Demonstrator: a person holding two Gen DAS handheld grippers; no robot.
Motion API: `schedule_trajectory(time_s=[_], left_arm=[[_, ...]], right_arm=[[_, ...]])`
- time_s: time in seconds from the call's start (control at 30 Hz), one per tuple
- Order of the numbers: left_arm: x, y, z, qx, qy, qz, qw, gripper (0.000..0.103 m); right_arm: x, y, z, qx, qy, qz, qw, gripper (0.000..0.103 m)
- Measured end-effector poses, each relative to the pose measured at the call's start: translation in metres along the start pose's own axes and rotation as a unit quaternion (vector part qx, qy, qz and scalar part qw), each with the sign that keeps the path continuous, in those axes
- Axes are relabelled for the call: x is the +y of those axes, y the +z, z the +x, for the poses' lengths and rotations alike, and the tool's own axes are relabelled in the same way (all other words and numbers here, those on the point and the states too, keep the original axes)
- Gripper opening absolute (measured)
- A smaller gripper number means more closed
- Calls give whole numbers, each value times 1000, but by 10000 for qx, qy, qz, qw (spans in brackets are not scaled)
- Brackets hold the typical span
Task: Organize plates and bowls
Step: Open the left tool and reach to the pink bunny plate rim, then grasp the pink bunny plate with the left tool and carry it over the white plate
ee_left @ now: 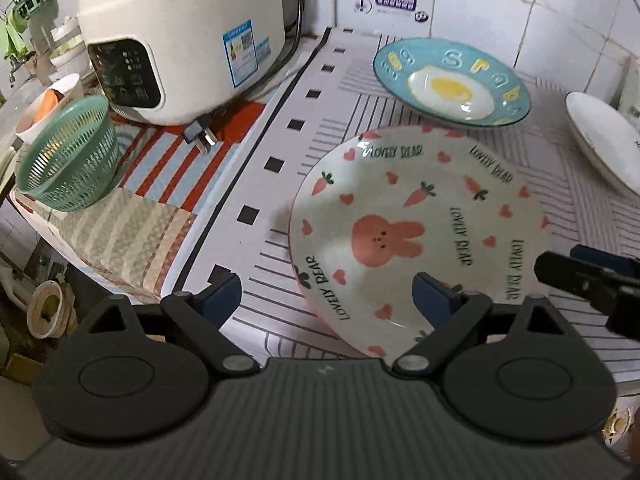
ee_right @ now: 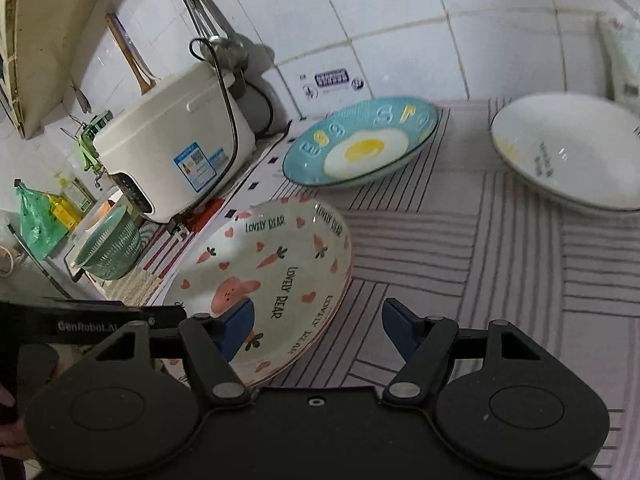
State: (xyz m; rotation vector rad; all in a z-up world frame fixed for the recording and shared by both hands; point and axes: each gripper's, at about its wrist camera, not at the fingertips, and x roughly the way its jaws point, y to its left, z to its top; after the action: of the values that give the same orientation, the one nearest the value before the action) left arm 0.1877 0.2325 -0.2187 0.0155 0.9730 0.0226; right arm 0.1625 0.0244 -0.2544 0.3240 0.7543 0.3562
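Observation:
A white plate [ee_left: 420, 208] with a pink rabbit, carrots and "LOVELY BEAR" lettering lies on the striped mat [ee_left: 568, 200]. My left gripper [ee_left: 328, 296] stands open astride the plate's near-left rim, with one finger over the plate and the other over the mat. My right gripper [ee_right: 320, 326] is open astride the right rim of the same plate [ee_right: 272, 264], its pads clear of it. Behind lie a blue plate [ee_left: 452, 80] with a fried-egg picture and a white bowl [ee_left: 604, 140] at the right. Both also show in the right wrist view: the blue plate [ee_right: 360, 144] and the white bowl [ee_right: 572, 152].
A cream rice cooker [ee_left: 188, 32] stands at the back left, its plug lying on the red-striped cloth. A green mesh basket [ee_left: 68, 156] sits near the counter's left edge. Tiled walls close the back and right. Utensils hang above the cooker [ee_right: 176, 148].

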Motion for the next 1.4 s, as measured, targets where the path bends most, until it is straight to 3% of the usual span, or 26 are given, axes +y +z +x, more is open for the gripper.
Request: schedule_trajectory(time_s=[0.13,0.23,0.3,0.6,0.77,0.87,1.03,1.4], left_arm=[[2,-3,19,42,162,-23,9999,72],[6,-2,28,211,-66,-168,9996,54],[6,-1,28,197,-170,-137,9996,35],[3,7,32,434,-82,-271,9987,36],[18,16,40,758,-469,-563,9944,37],[11,23,40,1007,-256,-541,9931,37],[2,24,33,1077,-168,-536,9926,35],[-42,22,2,755,27,-688,9948,34]], right_arm=[[-4,1,17,189,166,145,9996,61],[-7,2,27,369,217,186,9989,39],[-11,2,31,424,241,227,9986,21],[-21,10,40,788,449,360,9952,17],[-25,14,48,938,598,346,9932,17],[-24,20,50,1160,625,279,9909,18],[-23,27,46,1404,659,147,9878,19],[-42,33,3,1334,962,-129,9863,25]])
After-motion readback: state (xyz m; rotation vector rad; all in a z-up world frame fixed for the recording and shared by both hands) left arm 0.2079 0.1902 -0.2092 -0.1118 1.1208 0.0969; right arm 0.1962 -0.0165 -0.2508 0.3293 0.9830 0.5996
